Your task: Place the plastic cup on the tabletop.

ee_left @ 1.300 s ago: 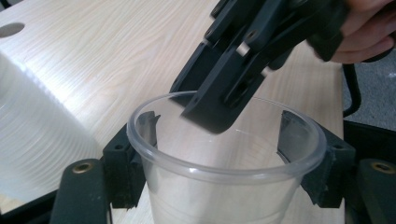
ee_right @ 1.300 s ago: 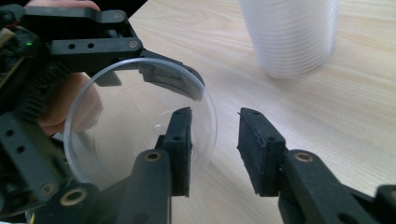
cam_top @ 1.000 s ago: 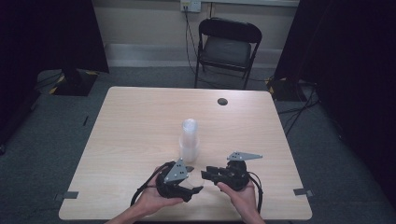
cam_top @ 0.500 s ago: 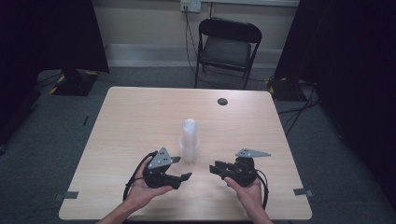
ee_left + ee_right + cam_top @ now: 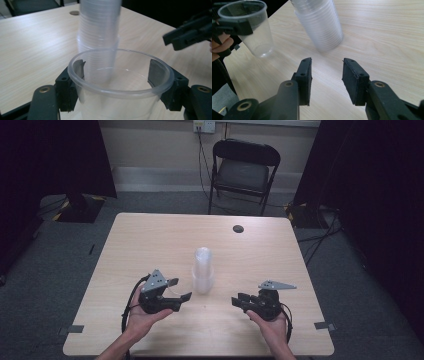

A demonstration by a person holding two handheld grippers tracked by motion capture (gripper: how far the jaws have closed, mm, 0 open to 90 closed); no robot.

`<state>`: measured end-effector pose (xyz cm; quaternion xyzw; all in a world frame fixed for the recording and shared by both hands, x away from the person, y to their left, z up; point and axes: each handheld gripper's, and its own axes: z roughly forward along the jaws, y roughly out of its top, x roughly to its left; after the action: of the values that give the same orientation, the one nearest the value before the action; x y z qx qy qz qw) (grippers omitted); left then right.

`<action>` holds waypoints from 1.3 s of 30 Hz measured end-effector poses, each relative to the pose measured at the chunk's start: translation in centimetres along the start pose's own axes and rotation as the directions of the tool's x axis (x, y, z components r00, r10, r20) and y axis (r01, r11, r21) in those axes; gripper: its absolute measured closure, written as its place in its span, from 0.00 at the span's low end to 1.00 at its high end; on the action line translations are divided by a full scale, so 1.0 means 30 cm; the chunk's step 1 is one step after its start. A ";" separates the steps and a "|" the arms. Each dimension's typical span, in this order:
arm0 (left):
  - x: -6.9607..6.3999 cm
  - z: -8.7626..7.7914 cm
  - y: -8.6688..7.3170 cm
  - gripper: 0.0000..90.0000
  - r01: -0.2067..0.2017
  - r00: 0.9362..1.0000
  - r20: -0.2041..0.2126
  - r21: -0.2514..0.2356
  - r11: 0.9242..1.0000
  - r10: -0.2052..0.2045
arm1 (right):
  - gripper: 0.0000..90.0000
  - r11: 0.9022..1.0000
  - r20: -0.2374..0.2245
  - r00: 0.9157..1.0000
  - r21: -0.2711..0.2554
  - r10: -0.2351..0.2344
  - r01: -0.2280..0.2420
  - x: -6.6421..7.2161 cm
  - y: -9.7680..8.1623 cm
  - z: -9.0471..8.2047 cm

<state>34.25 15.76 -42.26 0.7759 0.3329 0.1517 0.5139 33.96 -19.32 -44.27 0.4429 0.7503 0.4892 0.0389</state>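
We are looking down on a pale wood-grain table point(image 5: 150, 245) standing on grey carpet, with a black folding chair point(image 5: 244, 167) beyond it. The left gripper point(image 5: 175, 290) is clasping a single clear plastic cup point(image 5: 120, 82) by its rim, just beside the upside-down stack of ribbed translucent cups point(image 5: 203, 270) at mid-table. The right gripper point(image 5: 326, 75) is holding its black jaws parted around nothing.

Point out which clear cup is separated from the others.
The single cup clamped in the left gripper, held beside the stack; every other cup is nested in that stack on the table.
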 end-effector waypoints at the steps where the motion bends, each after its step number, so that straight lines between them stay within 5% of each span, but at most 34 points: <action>1: 0.007 -0.005 0.001 0.33 0.009 1.000 0.000 -0.011 1.000 -0.009 | 0.65 1.000 0.006 1.000 -0.004 -0.003 0.003 -0.001 -0.003 -0.003; 12: 0.072 -0.044 0.035 0.33 0.027 0.997 -0.068 -0.051 0.998 -0.031 | 0.60 1.000 0.072 0.997 -0.010 0.020 -0.020 -0.030 -0.020 -0.041; 21: 0.155 -0.042 0.043 0.33 0.100 0.987 -0.121 -0.063 0.993 -0.107 | 0.58 0.999 0.108 0.994 -0.018 0.030 -0.028 -0.043 -0.025 -0.050; 27: 0.219 -0.039 0.065 0.33 0.099 0.981 -0.160 -0.087 0.991 -0.112 | 0.58 0.999 0.112 0.993 -0.013 0.034 -0.032 -0.049 -0.028 -0.043; 33: 0.297 -0.039 0.066 0.34 0.134 0.967 -0.204 -0.116 0.984 -0.155 | 0.58 0.999 0.119 0.992 -0.009 0.037 -0.036 -0.053 -0.033 -0.040; 39: 0.339 -0.018 0.065 0.35 0.122 0.952 -0.261 -0.155 0.980 -0.159 | 0.58 1.000 0.118 0.992 -0.005 0.031 -0.031 -0.050 -0.034 -0.034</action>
<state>42.09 22.49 -41.35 0.6850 0.4435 0.2421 0.5249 33.72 -21.21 -45.09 0.4826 0.7390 0.4638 0.0764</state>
